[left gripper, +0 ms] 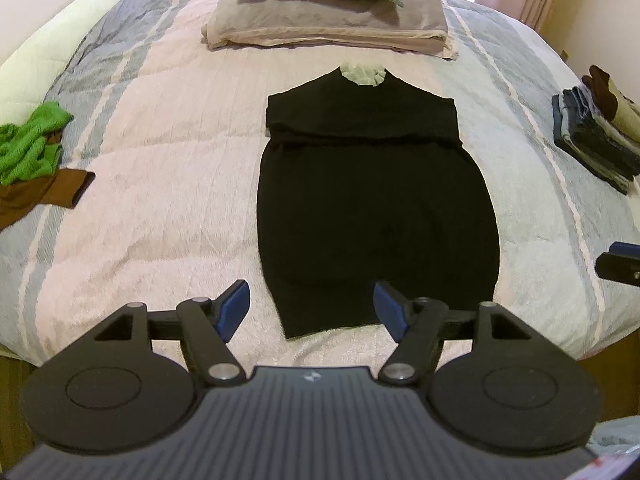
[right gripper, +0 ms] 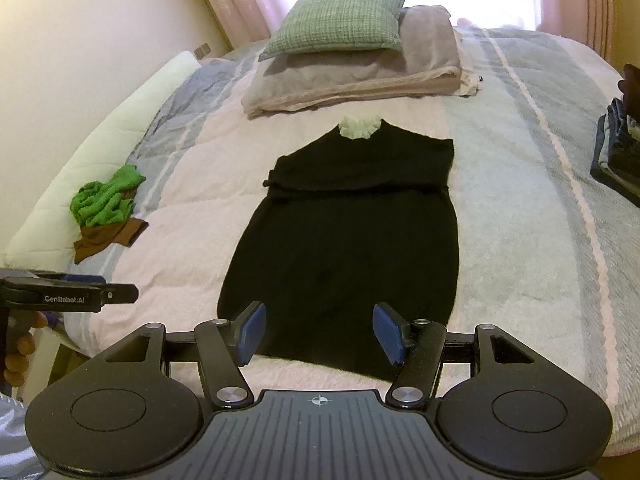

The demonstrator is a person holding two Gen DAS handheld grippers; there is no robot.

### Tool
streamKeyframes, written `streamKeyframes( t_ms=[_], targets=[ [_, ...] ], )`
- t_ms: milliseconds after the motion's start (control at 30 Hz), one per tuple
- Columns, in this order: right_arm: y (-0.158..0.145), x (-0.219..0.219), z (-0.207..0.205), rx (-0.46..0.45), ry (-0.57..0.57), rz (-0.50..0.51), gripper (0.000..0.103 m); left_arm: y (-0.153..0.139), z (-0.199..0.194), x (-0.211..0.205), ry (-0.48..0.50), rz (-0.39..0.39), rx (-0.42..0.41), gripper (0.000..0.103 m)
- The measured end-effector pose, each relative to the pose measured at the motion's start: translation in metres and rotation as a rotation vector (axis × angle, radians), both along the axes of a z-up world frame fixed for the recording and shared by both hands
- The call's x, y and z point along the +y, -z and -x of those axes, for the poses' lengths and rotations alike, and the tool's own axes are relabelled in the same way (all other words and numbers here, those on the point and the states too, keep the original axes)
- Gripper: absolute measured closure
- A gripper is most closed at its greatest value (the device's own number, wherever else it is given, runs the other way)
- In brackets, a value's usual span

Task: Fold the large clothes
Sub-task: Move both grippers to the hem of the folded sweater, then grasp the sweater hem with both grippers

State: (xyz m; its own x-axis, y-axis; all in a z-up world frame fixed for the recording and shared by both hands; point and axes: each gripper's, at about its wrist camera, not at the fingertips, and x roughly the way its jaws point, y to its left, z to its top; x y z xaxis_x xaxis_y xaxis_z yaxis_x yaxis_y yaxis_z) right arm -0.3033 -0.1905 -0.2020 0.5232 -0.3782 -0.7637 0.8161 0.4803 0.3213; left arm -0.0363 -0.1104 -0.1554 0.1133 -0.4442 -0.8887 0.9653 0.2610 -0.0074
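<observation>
A black dress (left gripper: 372,200) (right gripper: 348,240) with a pale ruffled collar (left gripper: 363,74) (right gripper: 359,126) lies flat along the middle of the bed, collar toward the pillows, its upper part folded over at the waist. My left gripper (left gripper: 310,312) hovers open over the hem's near left corner, nothing between its blue pads (left gripper: 234,312). My right gripper (right gripper: 318,334) is open above the hem, its pads (right gripper: 386,334) over the black cloth. Each gripper shows at the other view's edge: the right gripper (left gripper: 618,266) and the left gripper (right gripper: 68,292).
The bed cover (left gripper: 160,160) (right gripper: 520,200) is pink, grey and striped. A green cushion on folded bedding (left gripper: 324,8) (right gripper: 352,52) sits at the head. Crumpled green and brown clothes (left gripper: 30,160) (right gripper: 108,208) lie left. A folded stack of clothes (left gripper: 596,132) (right gripper: 618,152) lies right.
</observation>
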Motion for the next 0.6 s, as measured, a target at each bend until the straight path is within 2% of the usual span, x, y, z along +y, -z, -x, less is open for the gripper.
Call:
streamKeyframes(
  t_ms=[100, 267, 433, 600],
  targets=[
    [0.014, -0.009, 0.004, -0.009, 0.012, -0.027, 0.046, 0.013, -0.009, 0.0, -0.022, 0.008, 0.047, 0.035],
    [0.057, -0.026, 0.015, 0.028, 0.033, -0.098, 0.046, 0.057, -0.03, -0.001, -0.077, -0.022, 0.109, 0.035],
    [0.125, -0.045, 0.036, 0.031, 0.09, -0.187, 0.046, 0.124, -0.059, 0.003, -0.086, -0.012, 0.221, 0.035],
    [0.195, -0.07, 0.055, -0.027, 0.149, -0.258, 0.046, 0.196, -0.09, -0.004, -0.158, 0.003, 0.38, 0.037]
  ],
)
